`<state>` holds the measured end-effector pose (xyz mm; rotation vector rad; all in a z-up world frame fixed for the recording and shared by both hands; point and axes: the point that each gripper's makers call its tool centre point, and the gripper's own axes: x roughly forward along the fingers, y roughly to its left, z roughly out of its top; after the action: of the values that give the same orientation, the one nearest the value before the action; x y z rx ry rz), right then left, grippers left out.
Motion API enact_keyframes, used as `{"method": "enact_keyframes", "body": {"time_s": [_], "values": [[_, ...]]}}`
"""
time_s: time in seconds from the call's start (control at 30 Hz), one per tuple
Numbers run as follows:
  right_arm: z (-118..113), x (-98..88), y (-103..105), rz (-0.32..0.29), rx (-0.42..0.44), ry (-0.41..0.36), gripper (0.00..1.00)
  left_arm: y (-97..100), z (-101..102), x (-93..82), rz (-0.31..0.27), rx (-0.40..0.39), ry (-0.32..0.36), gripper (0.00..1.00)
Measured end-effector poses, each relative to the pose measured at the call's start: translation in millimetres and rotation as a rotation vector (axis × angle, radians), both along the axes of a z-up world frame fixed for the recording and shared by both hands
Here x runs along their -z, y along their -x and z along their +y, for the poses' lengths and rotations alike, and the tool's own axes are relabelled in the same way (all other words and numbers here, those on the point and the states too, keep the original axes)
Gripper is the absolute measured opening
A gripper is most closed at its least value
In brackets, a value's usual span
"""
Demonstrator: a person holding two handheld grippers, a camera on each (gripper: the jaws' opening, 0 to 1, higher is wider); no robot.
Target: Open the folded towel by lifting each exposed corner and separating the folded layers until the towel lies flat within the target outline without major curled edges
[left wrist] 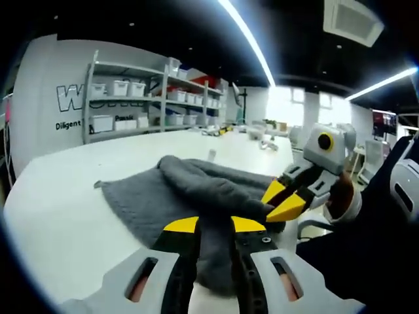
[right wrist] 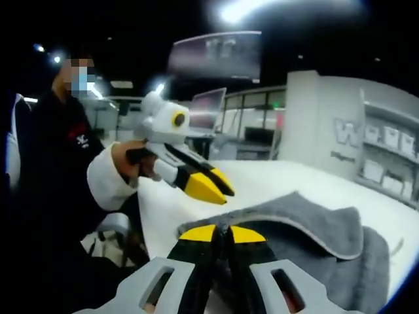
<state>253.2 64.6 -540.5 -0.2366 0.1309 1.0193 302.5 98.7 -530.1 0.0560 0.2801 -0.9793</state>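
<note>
Rumpled grey terry towel [left wrist: 196,190] on the white table [left wrist: 59,209]; both grippers, left [left wrist: 214,224] and right [right wrist: 222,233], pinch its near edge.

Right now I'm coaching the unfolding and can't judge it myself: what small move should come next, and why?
Probably lift the right gripper slowly up and away from the bunched fold. Its jaws look shut on the near edge of the towel, which is still folded and rumpled on the table, while the left gripper hangs above the cloth holding nothing.

Bare white table [left wrist: 78,196] lies open left of the rumpled towel [left wrist: 196,190]; shelves [left wrist: 131,98] stand well beyond.
</note>
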Motion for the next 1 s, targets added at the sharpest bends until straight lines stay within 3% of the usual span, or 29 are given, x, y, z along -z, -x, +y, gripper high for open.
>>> {"method": "enact_keyframes", "body": {"time_s": [0.67,1.0], "values": [[25,28.8,8,-0.030,-0.054,0.117,0.07,6.3,-16,7.6,0.029,0.046,0.003,0.19],[33,41.2,15,-0.036,-0.075,0.162,0.12,6.0,-20,20.8,0.047,0.051,-0.038,0.20]]}}
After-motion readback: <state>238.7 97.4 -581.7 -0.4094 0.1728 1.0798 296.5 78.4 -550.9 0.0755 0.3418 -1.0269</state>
